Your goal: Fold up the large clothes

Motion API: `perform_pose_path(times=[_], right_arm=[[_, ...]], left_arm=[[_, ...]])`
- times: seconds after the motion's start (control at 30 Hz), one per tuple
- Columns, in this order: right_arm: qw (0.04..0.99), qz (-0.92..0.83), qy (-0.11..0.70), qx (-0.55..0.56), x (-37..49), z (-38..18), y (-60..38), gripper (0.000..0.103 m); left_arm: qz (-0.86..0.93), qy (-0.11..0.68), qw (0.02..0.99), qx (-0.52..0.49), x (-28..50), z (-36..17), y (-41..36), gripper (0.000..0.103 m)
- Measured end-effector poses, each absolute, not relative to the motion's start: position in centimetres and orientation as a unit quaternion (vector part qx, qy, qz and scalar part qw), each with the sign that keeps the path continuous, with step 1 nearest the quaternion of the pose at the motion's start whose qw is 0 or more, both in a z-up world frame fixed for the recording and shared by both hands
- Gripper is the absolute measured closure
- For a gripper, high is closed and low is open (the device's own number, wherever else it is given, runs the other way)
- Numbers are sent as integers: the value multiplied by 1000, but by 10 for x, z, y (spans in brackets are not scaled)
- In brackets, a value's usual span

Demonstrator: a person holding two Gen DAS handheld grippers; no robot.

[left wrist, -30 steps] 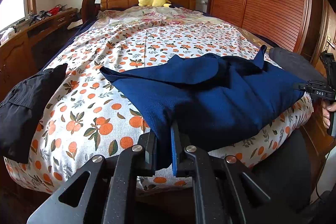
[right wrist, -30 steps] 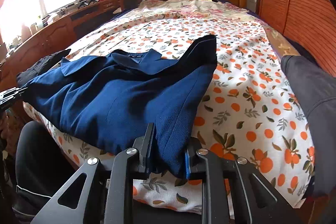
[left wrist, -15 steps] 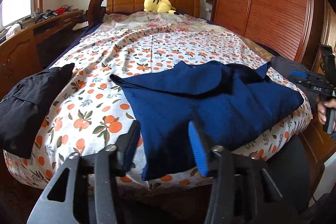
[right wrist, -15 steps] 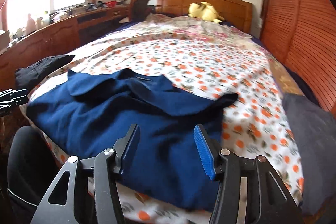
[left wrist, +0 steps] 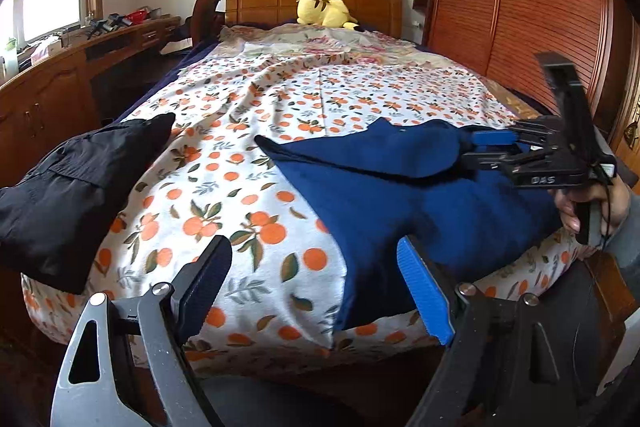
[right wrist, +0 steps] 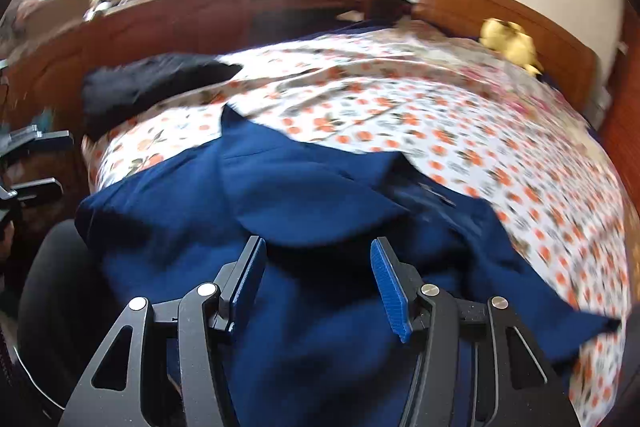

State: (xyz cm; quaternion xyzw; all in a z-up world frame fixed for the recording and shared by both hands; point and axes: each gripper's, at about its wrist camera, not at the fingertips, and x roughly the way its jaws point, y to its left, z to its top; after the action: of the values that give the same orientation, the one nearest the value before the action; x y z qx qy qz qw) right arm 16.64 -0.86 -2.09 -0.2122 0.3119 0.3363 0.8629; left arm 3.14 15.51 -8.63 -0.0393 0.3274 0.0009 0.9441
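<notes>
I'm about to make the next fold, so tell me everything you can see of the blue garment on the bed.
The blue garment is dark navy, of a matte, woven-looking cloth, partly folded with a flap lying over its body. It lies at the foot of the bed on the orange-print sheet, its near edge hanging over. Neither the left gripper nor the right gripper holds it; both are open.

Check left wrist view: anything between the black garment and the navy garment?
Only bare orange-print bedsheet between black garment and navy garment; left wrist view.
</notes>
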Motion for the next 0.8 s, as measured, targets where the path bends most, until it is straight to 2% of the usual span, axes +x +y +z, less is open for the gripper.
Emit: perform_pose_path(times=[0.33,0.37,0.4,0.43,0.8], right_arm=[[812,327,364,-319,202,-55,65,47],[811,321,360,-332,207,-56,69,56],[813,313,356,-339,214,-54,70,70],[815,303,355,-344,221,-53,72,98],[878,252,314,-258,271,-8,68,101]], left_arm=[[14,331,942,-50,27,-93,174,18],[14,331,942,-50,28,-93,174,18],[13,330,943,-50,28,-93,174,18],[12,329,943,-51,28,-92,173,18],[-2,322,946,-37,33,-81,162,18]])
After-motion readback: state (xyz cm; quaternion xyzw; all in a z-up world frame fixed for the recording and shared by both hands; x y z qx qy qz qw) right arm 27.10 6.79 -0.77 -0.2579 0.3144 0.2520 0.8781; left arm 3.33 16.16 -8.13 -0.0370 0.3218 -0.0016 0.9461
